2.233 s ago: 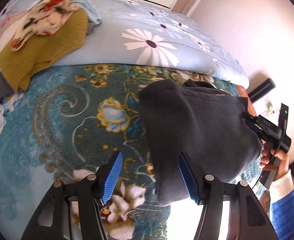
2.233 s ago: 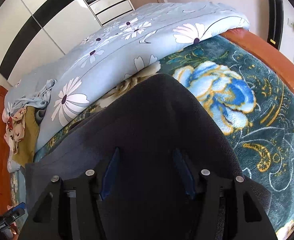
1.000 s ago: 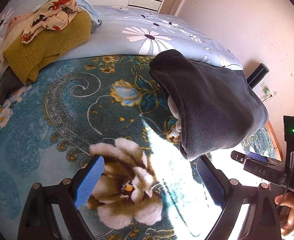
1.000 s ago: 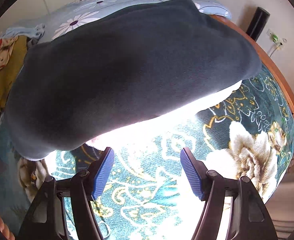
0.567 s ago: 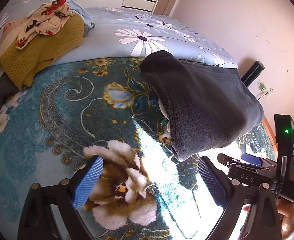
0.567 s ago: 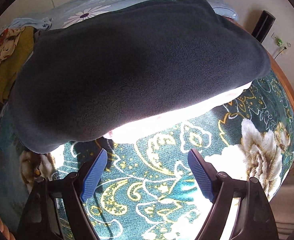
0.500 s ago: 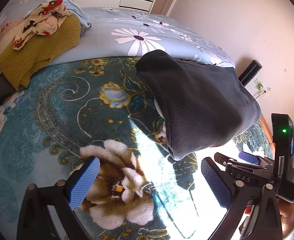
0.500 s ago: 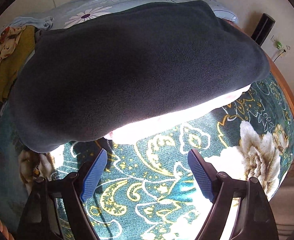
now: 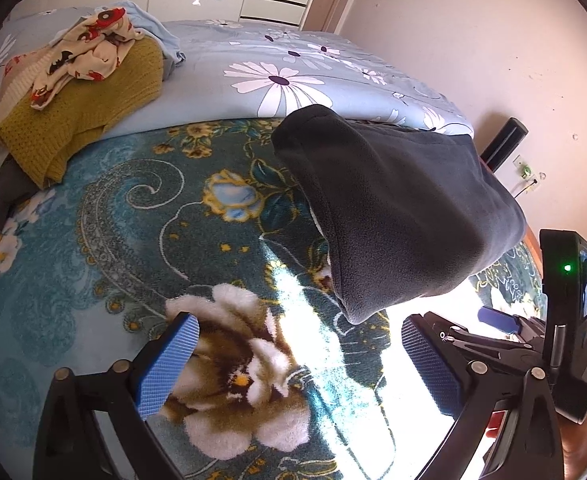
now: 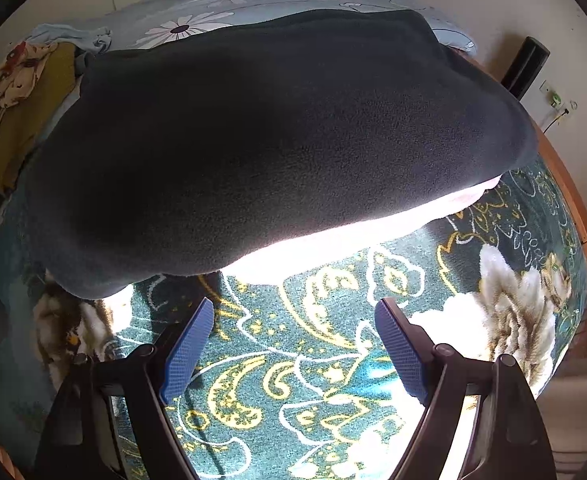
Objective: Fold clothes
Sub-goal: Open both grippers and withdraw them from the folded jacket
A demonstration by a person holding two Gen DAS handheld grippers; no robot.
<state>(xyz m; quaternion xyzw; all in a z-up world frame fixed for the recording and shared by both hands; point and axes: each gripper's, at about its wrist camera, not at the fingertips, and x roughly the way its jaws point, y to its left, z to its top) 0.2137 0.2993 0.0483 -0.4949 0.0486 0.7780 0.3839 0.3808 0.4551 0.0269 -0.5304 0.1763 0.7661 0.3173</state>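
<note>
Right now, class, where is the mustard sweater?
In the left wrist view, the mustard sweater lies upper left on the daisy quilt, under a floral garment.

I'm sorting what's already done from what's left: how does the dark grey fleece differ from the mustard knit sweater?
The dark grey fleece lies alone on the teal floral blanket, smooth and doubled over; the mustard knit sweater sits farther back in a heap. The fleece has nothing on it; the sweater carries a red-patterned cream garment. The fleece is plain, the sweater coarsely ribbed. Neither is held.
</note>
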